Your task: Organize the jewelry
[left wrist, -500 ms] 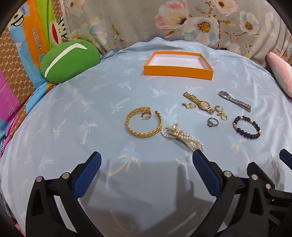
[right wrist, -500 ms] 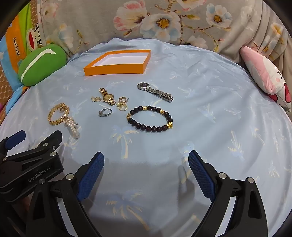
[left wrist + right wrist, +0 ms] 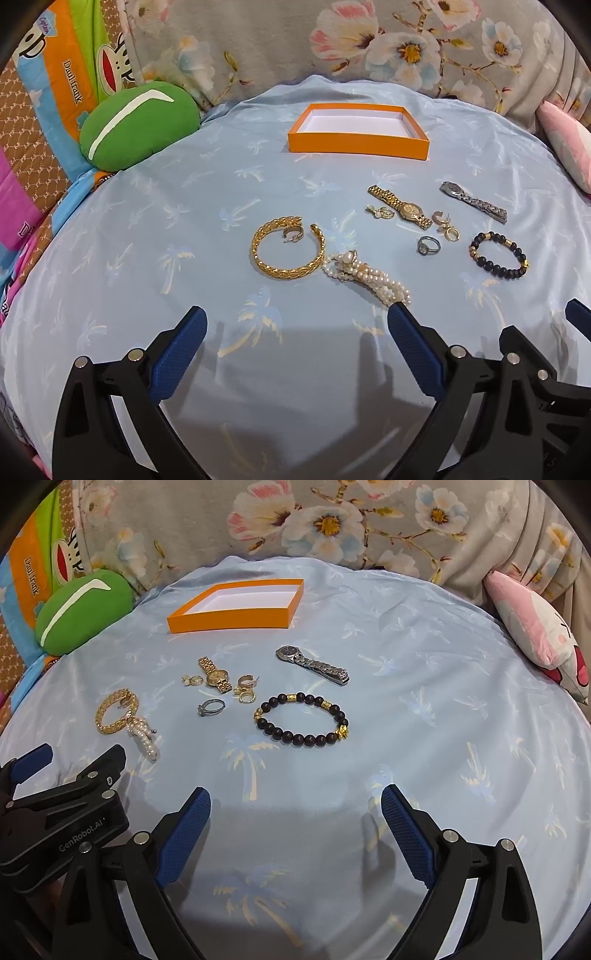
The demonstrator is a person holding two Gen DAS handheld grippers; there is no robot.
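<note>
Jewelry lies loose on a blue palm-print cloth. A gold bangle [image 3: 288, 251] and pearl bracelet [image 3: 365, 278] lie just ahead of my left gripper [image 3: 295, 321], which is open and empty. A gold watch [image 3: 400, 206], a silver watch [image 3: 472, 201], a ring [image 3: 428, 245], small gold earrings [image 3: 447, 225] and a dark bead bracelet [image 3: 498, 254] lie to the right. An orange box [image 3: 358, 144], empty, stands behind them. My right gripper [image 3: 295, 805] is open and empty, a little short of the bead bracelet [image 3: 303, 718]; the box [image 3: 236, 618] is far left.
A green cushion [image 3: 136, 125] sits at the back left and a pink cushion [image 3: 535, 631] at the right edge. Floral fabric [image 3: 369, 44] rises behind the cloth. The left gripper's body [image 3: 62, 812] shows at the left of the right wrist view.
Both grippers have edged slightly forward toward the jewelry. Nothing on the cloth has moved.
</note>
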